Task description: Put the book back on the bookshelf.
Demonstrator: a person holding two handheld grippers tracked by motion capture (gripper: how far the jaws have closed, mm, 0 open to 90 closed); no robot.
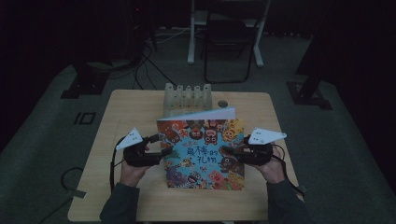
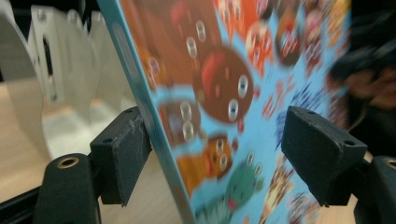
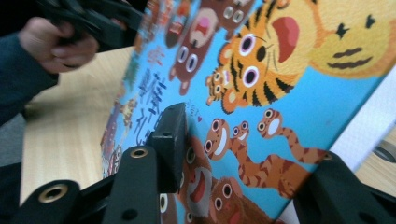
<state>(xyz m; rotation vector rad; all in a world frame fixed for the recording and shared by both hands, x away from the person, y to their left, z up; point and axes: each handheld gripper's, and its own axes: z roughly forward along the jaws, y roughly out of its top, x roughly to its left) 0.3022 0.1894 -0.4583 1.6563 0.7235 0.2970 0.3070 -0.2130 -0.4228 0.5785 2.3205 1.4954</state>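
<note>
— What am I looking at, biggest thing first?

— The table (image 1: 140,205), pale wood, with me sitting at its near edge. On it, toward the far side, stands a white slotted rack (image 1: 187,99). In front of that is the picture book (image 1: 201,154), bright blue cover crowded with cartoon animals. Its far edge is raised off the wood and its near edge looks to sit low by the table; I have it from both sides.

— And your tools?

— My left gripper (image 1: 161,150) straddles the book's left edge: one jaw is against the back cover, the other stands apart from the front, so it is spread, not pinching. My right gripper (image 1: 229,151) is at the right edge with one jaw flat on the cover; the other sits behind, and I can't tell whether it presses.

— Which step is this?

— I judge I'm tipping the book upright, probably for a slot in the rack.

— Next?

— Clamp the left jaws onto the edge first, then lift evenly and line the book up with a gap.
</note>
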